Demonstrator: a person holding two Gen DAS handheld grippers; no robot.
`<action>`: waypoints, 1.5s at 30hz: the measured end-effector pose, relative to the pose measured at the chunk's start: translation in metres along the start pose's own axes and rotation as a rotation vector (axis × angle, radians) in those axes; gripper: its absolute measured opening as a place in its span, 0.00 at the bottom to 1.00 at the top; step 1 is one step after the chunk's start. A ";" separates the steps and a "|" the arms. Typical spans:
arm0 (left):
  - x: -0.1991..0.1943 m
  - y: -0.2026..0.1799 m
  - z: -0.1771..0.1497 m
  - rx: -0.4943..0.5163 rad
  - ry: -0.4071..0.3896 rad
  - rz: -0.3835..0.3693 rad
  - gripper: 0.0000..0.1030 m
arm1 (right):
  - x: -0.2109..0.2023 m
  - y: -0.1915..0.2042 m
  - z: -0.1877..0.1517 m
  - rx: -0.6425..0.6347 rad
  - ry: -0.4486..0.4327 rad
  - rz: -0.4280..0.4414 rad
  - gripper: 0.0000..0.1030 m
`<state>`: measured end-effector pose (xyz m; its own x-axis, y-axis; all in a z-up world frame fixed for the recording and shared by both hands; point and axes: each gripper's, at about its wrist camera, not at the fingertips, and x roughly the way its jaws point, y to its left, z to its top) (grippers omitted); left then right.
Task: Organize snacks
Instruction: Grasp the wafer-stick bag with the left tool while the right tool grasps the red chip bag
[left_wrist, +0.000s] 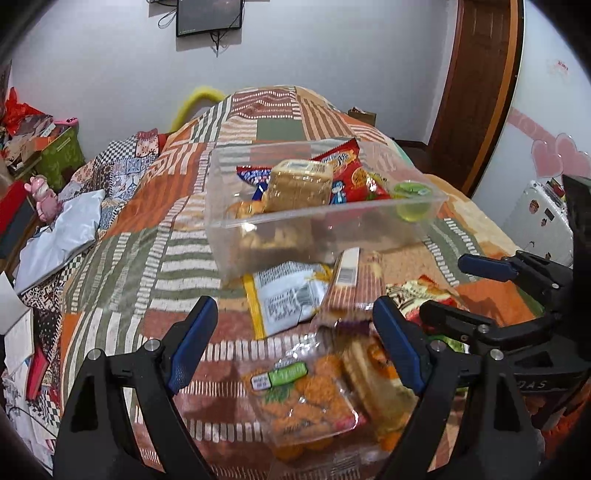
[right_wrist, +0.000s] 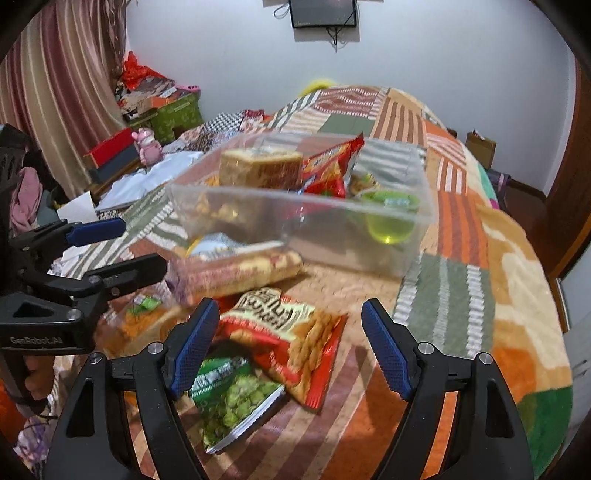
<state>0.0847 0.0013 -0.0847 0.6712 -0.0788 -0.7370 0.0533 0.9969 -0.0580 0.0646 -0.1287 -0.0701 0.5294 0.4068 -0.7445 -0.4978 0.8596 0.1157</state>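
Both grippers wide open, empty: left gripper (left_wrist: 295, 347) over clear cracker pack (left_wrist: 299, 398) at 6 o'clock; right gripper (right_wrist: 291, 347) above red snack bag (right_wrist: 291, 332), long axis 11-to-5; clear bin (right_wrist: 295, 206) at 12 on bed (right_wrist: 480, 258).

A: What am I seeing around the edges here?

B: I'm looking at a patchwork blanket (left_wrist: 155, 206) covering the bed, and a dark screen (left_wrist: 209, 16) is hanging on the white wall with cables dangling under it. A pink figurine (right_wrist: 147, 144) is standing near a green box (right_wrist: 176, 118), striped curtains (right_wrist: 55, 92) are hanging behind them, and a brown door (left_wrist: 476, 92) is showing off to the side.
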 end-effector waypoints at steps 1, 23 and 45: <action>0.000 0.000 -0.001 -0.001 0.002 0.000 0.84 | 0.002 0.000 -0.002 0.002 0.010 0.005 0.75; 0.029 -0.027 0.016 0.033 0.025 -0.072 0.84 | 0.018 -0.030 -0.017 0.064 0.076 0.068 0.86; 0.074 -0.032 0.013 0.059 0.131 -0.129 0.49 | 0.038 -0.036 -0.002 0.045 0.118 0.132 0.83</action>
<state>0.1420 -0.0367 -0.1288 0.5546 -0.2012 -0.8074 0.1781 0.9765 -0.1209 0.1008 -0.1449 -0.1039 0.3756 0.4805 -0.7925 -0.5251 0.8149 0.2452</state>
